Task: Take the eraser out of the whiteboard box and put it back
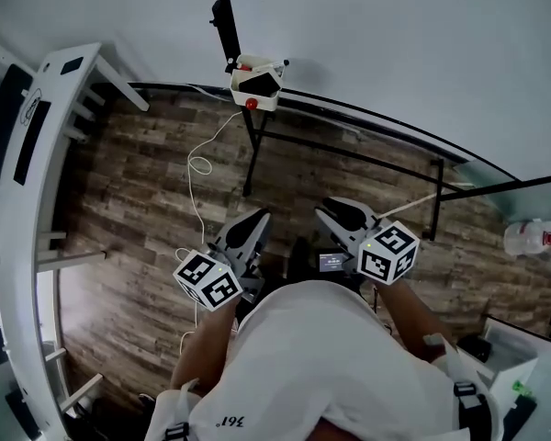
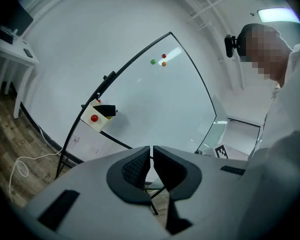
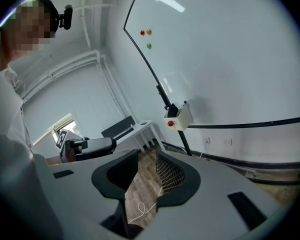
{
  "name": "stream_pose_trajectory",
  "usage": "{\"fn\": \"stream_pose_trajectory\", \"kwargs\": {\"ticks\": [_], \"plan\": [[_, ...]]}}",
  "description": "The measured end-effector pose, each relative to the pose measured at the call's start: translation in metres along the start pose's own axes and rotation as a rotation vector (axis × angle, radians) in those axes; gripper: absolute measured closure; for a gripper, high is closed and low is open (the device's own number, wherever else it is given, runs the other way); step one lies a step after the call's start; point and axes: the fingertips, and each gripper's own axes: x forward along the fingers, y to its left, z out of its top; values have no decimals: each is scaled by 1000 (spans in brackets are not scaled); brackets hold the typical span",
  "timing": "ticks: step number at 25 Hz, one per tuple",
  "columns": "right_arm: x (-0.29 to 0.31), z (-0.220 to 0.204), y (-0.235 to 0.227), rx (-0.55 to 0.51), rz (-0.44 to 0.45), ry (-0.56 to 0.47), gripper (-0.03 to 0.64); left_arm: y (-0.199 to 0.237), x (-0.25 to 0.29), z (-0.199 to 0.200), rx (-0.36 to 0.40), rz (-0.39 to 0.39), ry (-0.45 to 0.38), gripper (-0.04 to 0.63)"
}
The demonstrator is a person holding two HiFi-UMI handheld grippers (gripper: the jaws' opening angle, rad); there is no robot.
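The white whiteboard box (image 1: 255,83) hangs at the lower edge of the whiteboard (image 1: 395,53), with a red magnet on its front. The black eraser (image 1: 259,82) lies inside it. Both grippers are held low in front of the person, well short of the box. My left gripper (image 1: 257,217) is shut with nothing in it, and its view shows the box (image 2: 97,116) and eraser (image 2: 106,110) far off to the left. My right gripper (image 1: 329,208) stands open and empty. Its view has the box (image 3: 179,117) ahead, above the jaws.
The whiteboard's black stand legs (image 1: 349,150) cross the wooden floor. A white cable (image 1: 200,168) loops down from the wall. A white desk (image 1: 37,154) runs along the left. A white jug (image 1: 533,237) and boxes sit at the right. Coloured magnets (image 2: 159,61) stick on the board.
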Motion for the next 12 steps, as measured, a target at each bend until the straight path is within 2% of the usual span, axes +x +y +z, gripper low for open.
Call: {"fn": "stream_pose_trajectory", "kwargs": {"ticks": [5, 8, 12], "plan": [[5, 1, -10, 8, 2, 17, 488, 8, 6, 0, -8, 25, -6, 587], [12, 4, -13, 16, -9, 17, 488, 17, 9, 7, -1, 29, 0, 537], [24, 7, -14, 33, -42, 6, 488, 29, 9, 15, -4, -4, 30, 520]]}}
